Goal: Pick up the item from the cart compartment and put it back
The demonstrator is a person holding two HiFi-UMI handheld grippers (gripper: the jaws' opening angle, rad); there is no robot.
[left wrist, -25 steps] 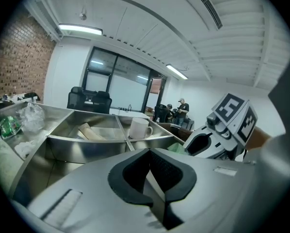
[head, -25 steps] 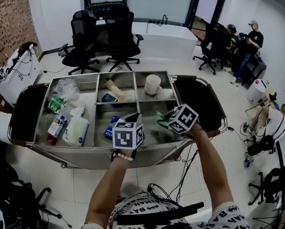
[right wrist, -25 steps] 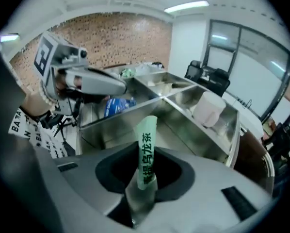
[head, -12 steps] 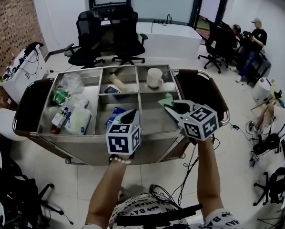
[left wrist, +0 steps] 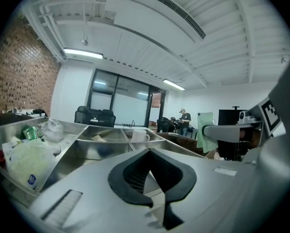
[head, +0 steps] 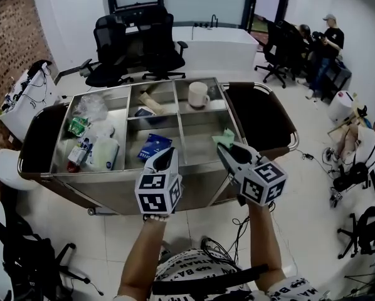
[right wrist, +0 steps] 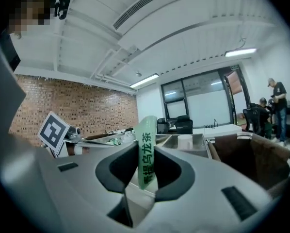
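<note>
**A:** So, the pick half looks done? A second ago the right gripper (head: pixel 224 149) was down in the near-right compartment (head: pixel 203 144) of the cart (head: pixel 194 190). Now it's up and back over the near rim, with the green packet (head: pixel 226 137) along for the ride.

**B:** Yep. Its jaws are only a narrow way apart and pinched on that packet. In the right gripper view it stands on edge between the pads (right wrist: pixel 146 152), printed side showing. It's a thin, floppy sachet, so I'd guess it could slip or fold if it gets swung.

**A:** And the left gripper (head: pixel 168 157)?

**B:** It has pulled back toward the person too. Jaws are together with nothing in them, so it's just idle.

**A:** So all that's left is putting it back?

**B:** I reckon so. That bay looks bare, so there's room. The near rim and the divider (head: pixel 182 137) are the things to clear going down. The blue pouch (head: pixel 153 147) is next door, the white mug (head: pixel 197 95) is in the far bay, and the left bay's clutter (head: pixel 93 152) is well apart.
</note>
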